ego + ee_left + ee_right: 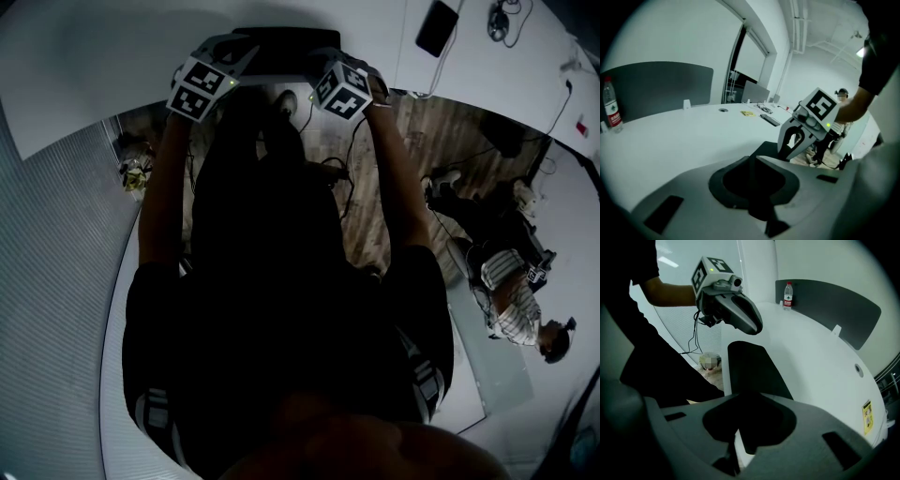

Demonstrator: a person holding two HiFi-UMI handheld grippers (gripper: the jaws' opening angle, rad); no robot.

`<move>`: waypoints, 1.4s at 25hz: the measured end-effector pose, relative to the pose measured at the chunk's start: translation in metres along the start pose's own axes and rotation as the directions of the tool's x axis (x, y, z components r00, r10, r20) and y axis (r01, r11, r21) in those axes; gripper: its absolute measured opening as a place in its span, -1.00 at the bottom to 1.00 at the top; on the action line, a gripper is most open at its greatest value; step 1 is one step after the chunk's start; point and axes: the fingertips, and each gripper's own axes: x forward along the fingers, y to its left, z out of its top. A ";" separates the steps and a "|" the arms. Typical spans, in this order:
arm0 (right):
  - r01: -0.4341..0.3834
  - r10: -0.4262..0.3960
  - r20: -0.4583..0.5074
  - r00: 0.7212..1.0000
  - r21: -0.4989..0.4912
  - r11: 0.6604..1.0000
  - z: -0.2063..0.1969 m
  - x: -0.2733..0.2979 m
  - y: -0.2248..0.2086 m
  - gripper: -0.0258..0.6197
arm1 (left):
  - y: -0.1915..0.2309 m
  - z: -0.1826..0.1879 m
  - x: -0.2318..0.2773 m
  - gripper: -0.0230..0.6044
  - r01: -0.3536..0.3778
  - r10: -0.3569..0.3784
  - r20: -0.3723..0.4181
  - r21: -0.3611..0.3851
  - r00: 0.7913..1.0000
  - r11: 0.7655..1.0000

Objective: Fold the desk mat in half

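desk mat lies flat along near edge of desk. left gripper clenched on desk mat's near edge at one end. right gripper clenched on same edge at other end. Paired grips likely there to lift edge evenly for fold.

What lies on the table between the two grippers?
The dark desk mat; the right gripper view shows it stretched from the right gripper to the left gripper.

Black desk mat, white table
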 end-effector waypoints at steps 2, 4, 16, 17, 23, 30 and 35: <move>0.002 -0.002 0.003 1.000 0.007 1.000 0.000 -0.001 0.000 -0.78 | 0.004 0.002 -0.007 -0.85 -0.069 0.070 0.026 -0.052 0.997 0.996; 0.005 -0.005 0.008 1.000 0.017 1.000 0.000 -0.001 0.000 -0.78 | 0.005 0.004 -0.014 -0.88 -0.124 0.132 0.055 -0.128 0.990 0.984; 0.045 -0.051 0.050 0.997 0.125 0.991 0.002 -0.005 0.000 -0.78 | -0.029 -0.032 -0.016 -0.89 -0.180 0.198 0.029 -0.309 0.980 0.934; 0.045 -0.052 0.053 0.997 0.133 0.990 0.002 -0.006 0.001 -0.78 | -0.031 -0.033 -0.015 -0.89 -0.179 0.197 0.027 -0.310 0.980 0.934; 0.051 -0.062 0.067 0.996 0.154 0.987 0.003 -0.008 0.005 -0.78 | -0.038 -0.031 -0.014 -0.89 -0.173 0.192 0.030 -0.316 0.981 0.933; 0.058 -0.077 0.096 0.992 0.187 0.981 0.005 -0.012 0.007 -0.78 | -0.039 -0.031 -0.012 -0.90 -0.177 0.199 0.041 -0.313 0.979 0.933; 0.067 -0.112 0.154 0.982 0.272 0.960 0.015 -0.022 0.004 -0.78 | -0.039 -0.027 -0.019 -0.90 -0.183 0.211 0.051 -0.325 0.976 0.928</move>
